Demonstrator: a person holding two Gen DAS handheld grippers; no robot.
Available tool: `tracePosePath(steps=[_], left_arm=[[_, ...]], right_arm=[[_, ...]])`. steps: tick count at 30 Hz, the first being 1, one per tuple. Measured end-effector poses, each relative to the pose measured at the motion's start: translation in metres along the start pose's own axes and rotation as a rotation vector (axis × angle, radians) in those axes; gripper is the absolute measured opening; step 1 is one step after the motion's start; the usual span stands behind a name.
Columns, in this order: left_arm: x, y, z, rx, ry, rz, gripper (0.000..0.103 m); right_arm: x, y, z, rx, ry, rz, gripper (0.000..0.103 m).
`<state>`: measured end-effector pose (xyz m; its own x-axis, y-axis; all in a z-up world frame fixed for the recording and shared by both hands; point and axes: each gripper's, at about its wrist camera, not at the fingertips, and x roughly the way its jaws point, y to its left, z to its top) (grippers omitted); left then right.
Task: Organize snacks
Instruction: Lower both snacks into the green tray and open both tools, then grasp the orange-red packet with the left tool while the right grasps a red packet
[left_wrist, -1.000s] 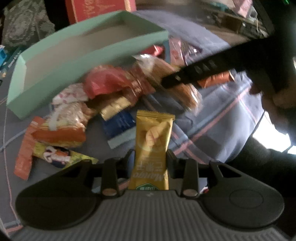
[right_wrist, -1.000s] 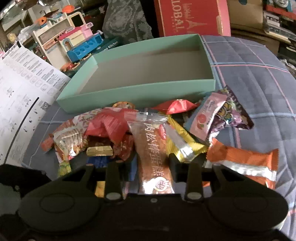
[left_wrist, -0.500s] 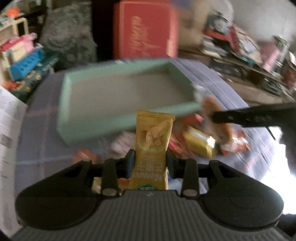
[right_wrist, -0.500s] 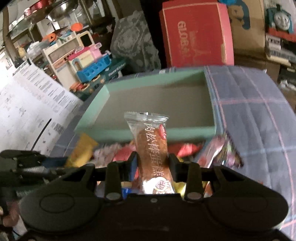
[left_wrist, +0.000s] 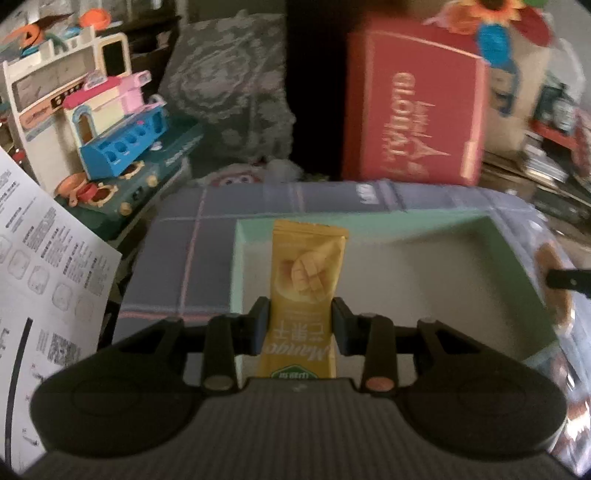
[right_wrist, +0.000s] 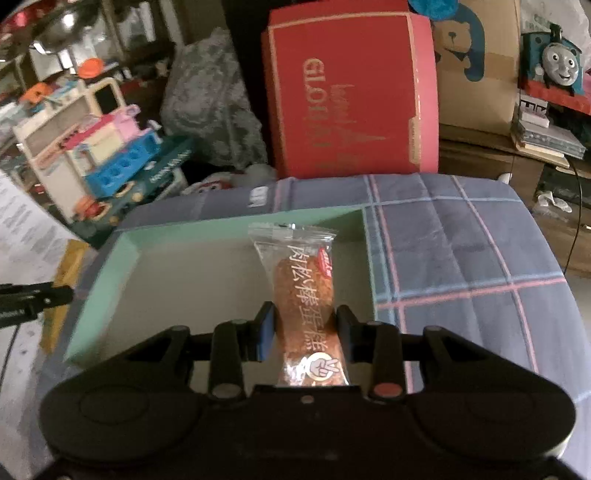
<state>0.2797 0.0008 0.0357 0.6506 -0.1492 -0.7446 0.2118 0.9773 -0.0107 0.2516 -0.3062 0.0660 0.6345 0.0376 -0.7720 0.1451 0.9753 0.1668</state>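
Left wrist view: the left gripper (left_wrist: 298, 326) sits at lower centre, its fingers closed narrow on a yellow mango packet (left_wrist: 306, 291) that stands upright between them. Behind the packet lies a mint-green box (left_wrist: 436, 225), open-topped, filling the centre and right of the frame on a blue plaid cloth (left_wrist: 192, 254). At the right edge the tip of the right gripper (left_wrist: 570, 282) pokes in over the box's right side with a brown snack, blurred. A printed sheet (left_wrist: 48, 273) fills the lower left, a toy kitchen (left_wrist: 92, 122) the upper left, a red carton (left_wrist: 413, 107) the upper right.

Right wrist view: the right gripper (right_wrist: 306, 334) at lower centre pinches a clear-wrapped brown roll (right_wrist: 304, 295), upright, its fingers closed narrow on it. The roll hangs in front of the box's (right_wrist: 110, 273) right half. At the left edge the left gripper (right_wrist: 33, 299) and a strip of its yellow packet (right_wrist: 64, 280) show beside the box's left wall. The cloth (right_wrist: 461, 258) spreads right; the carton (right_wrist: 351, 96) stands behind, top centre.
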Motion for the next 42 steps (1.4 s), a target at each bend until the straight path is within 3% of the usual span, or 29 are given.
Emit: tracePosePath(steps=[7, 14, 15, 16, 17, 18, 19, 21, 23, 27, 42], left_arm=[[0.078, 0.000, 0.028, 0.019, 0.041, 0.084, 0.035], [0.118, -0.003, 0.035, 0.039, 0.072, 0.105, 0.036], [0.119, -0.004, 0.033, 0.041, 0.073, 0.107, 0.036], [0.120, -0.006, 0.032, 0.049, 0.066, 0.116, 0.044], [0.119, -0.008, 0.031, 0.056, 0.058, 0.129, 0.055], [0.116, -0.010, 0.030, 0.062, 0.045, 0.144, 0.078], [0.112, -0.013, 0.028, 0.069, 0.026, 0.159, 0.091], [0.104, -0.017, 0.025, 0.080, 0.001, 0.179, 0.096], [0.098, -0.019, 0.024, 0.075, 0.013, 0.173, 0.098], [0.077, -0.018, 0.012, 0.049, 0.020, 0.155, 0.103], [-0.015, -0.012, -0.075, 0.012, 0.063, 0.090, 0.103]], right_arm=[[0.077, -0.011, 0.029, 0.024, 0.049, -0.049, 0.035], [0.109, -0.014, 0.040, 0.011, 0.047, -0.071, 0.034], [0.110, -0.014, 0.040, 0.004, 0.043, -0.064, 0.034], [0.111, -0.013, 0.040, -0.003, 0.040, -0.055, 0.034], [0.110, -0.013, 0.040, -0.001, 0.036, -0.051, 0.035], [0.107, -0.013, 0.039, 0.009, 0.029, -0.044, 0.038], [0.103, -0.013, 0.039, 0.018, 0.022, -0.036, 0.042], [0.093, -0.012, 0.037, 0.027, 0.010, -0.028, 0.077], [0.082, -0.010, 0.033, 0.030, -0.013, -0.032, 0.093], [0.059, -0.003, 0.020, 0.015, -0.021, -0.006, 0.103], [-0.021, 0.031, -0.058, -0.012, 0.029, 0.061, 0.103]])
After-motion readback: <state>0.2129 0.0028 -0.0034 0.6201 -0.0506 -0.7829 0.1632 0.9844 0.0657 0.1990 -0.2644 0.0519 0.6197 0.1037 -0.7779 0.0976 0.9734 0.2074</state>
